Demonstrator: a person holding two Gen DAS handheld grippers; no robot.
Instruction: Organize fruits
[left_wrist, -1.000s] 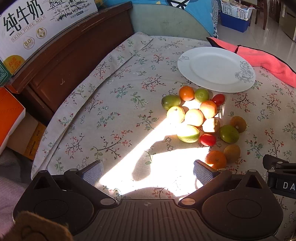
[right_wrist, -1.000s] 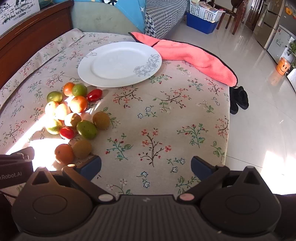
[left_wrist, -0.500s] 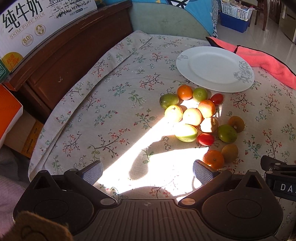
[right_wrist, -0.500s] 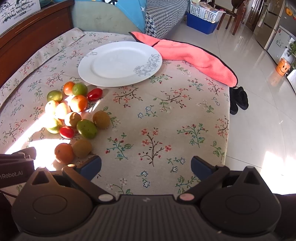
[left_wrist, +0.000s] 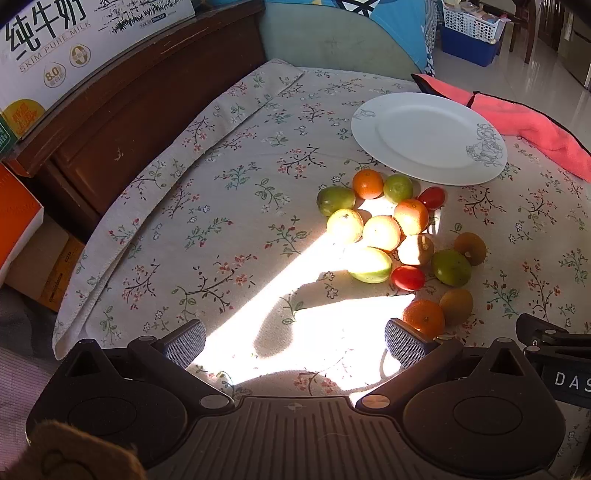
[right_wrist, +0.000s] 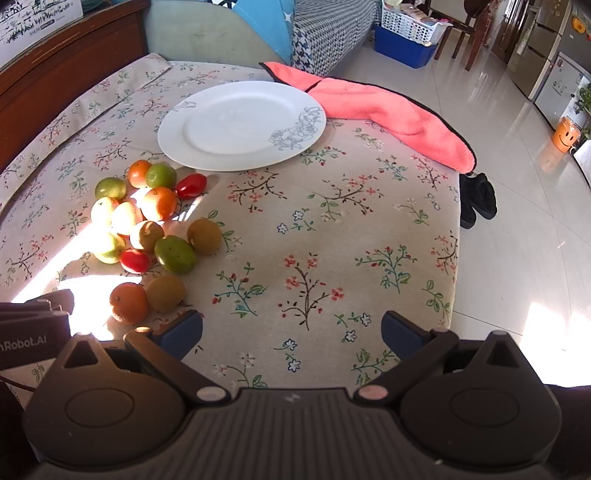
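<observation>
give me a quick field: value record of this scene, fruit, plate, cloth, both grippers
surface: round table with floral tablecloth
fruit: loose cluster of orange, green, yellow-brown and small red pieces on the cloth, partly in a sun patch
plate: white plate, nothing on it, just beyond the cluster
cloth: pink towel at the far table edge, one end touching or tucked under the plate's rim
left gripper: open, holding nothing, above the sunlit cloth
right gripper: open, holding nothing, to the right of the fruit
progress: no fruit on the plate yet
</observation>
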